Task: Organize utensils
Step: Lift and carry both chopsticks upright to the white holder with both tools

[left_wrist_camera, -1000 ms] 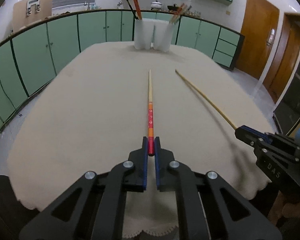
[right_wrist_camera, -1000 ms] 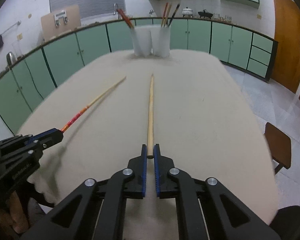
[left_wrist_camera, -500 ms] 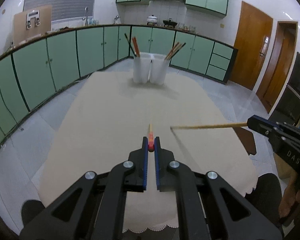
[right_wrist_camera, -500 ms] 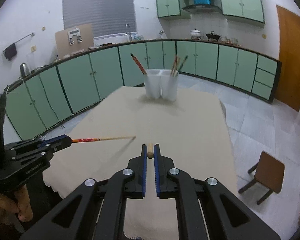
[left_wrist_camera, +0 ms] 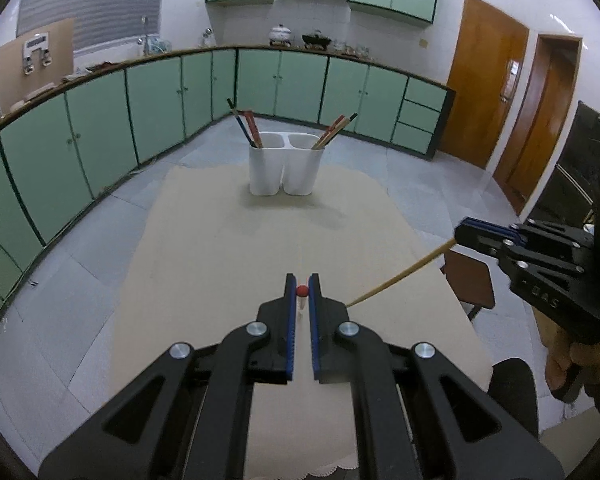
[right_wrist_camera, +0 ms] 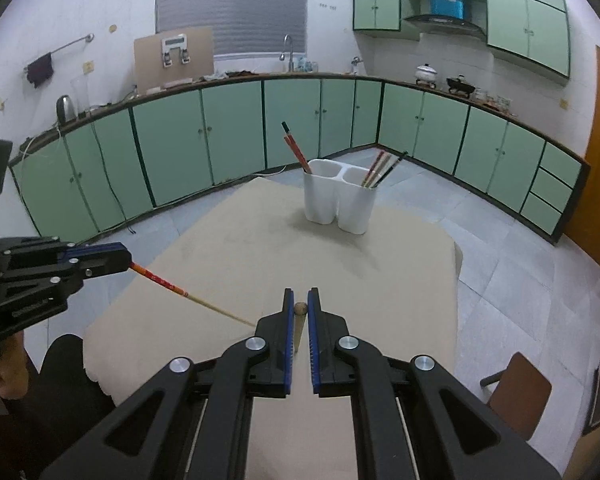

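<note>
both chopsticks are light, stiff, smooth sticks, likely to swivel in a pinch, so hold them near the thick end. the left hand-held gripper [left_wrist_camera: 302, 291] is pinched on the red-ended chopstick [right_wrist_camera: 168, 282]; the right hand-held gripper [right_wrist_camera: 301, 308] is pinched on the plain wooden chopstick [left_wrist_camera: 400, 277]. both hang tip-down above the desk [left_wrist_camera: 220, 248], well short of the white holder [left_wrist_camera: 285, 168].

Black claw [left_wrist_camera: 302, 286] arms, blue pads, silver screws
</note>
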